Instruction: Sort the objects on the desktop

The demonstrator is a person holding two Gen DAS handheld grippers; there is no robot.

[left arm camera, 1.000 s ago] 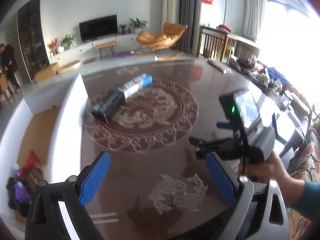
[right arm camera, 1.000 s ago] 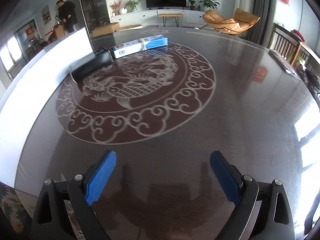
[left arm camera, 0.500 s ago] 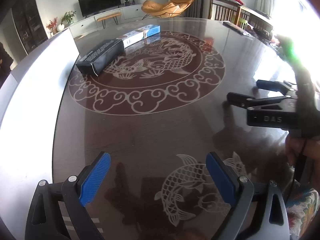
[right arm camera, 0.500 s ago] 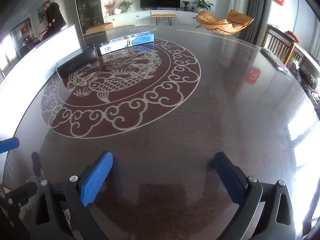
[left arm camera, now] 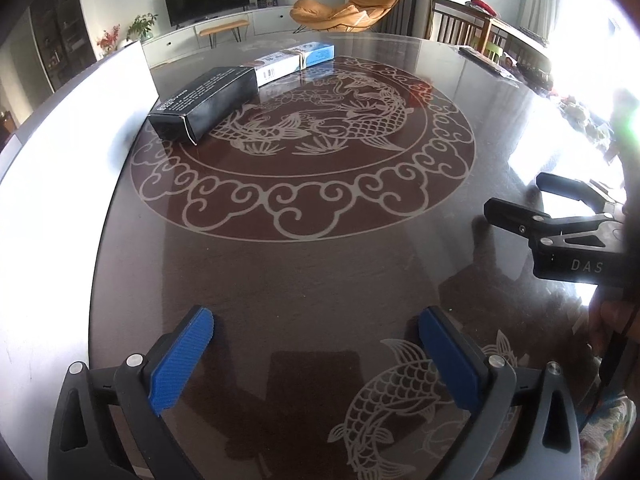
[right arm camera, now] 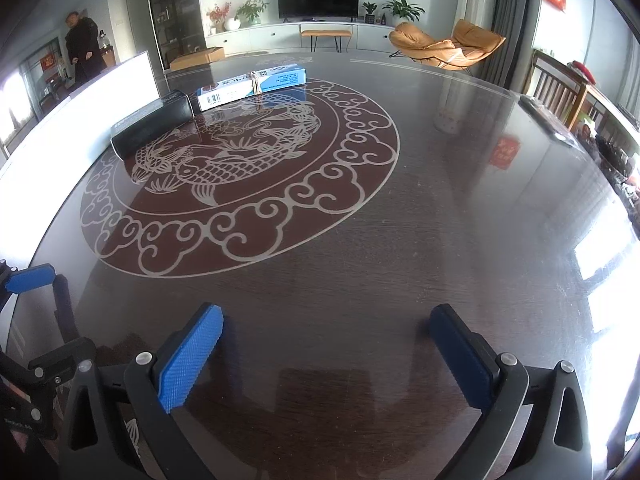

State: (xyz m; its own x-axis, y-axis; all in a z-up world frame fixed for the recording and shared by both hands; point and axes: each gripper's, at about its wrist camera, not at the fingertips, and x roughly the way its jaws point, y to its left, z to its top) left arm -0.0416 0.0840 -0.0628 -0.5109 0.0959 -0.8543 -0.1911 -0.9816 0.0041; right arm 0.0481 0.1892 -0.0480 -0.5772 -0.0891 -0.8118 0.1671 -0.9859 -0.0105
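Left gripper [left arm camera: 316, 328]: your jaws are opening, blue pads spread wide, nothing between them; only dark tabletop shows in the gap.
Right gripper [right arm camera: 326, 326]: jaws spread wide as well, opening to full, nothing between the pads.
Table [left arm camera: 320, 264]: dark glossy round top with a pale fish-and-cloud medallion at the centre; both of your tools hang over its near edge.
Black box [left arm camera: 204, 102]: lies flat on the far left rim of the medallion, long side angled away from you, one end flap toward the camera.
Blue-and-white box [left arm camera: 294, 60]: lies flat just behind the black box, near its far end (contact between the two cannot be told from either view).
Band: something thin is wrapped round the middle of the blue-and-white box, possibly a rubber band; too small to be sure.
Neighbour view: the right gripper [left arm camera: 560, 216] shows at the right edge of the left camera, held in your hand [left arm camera: 612, 316], well apart from both boxes.
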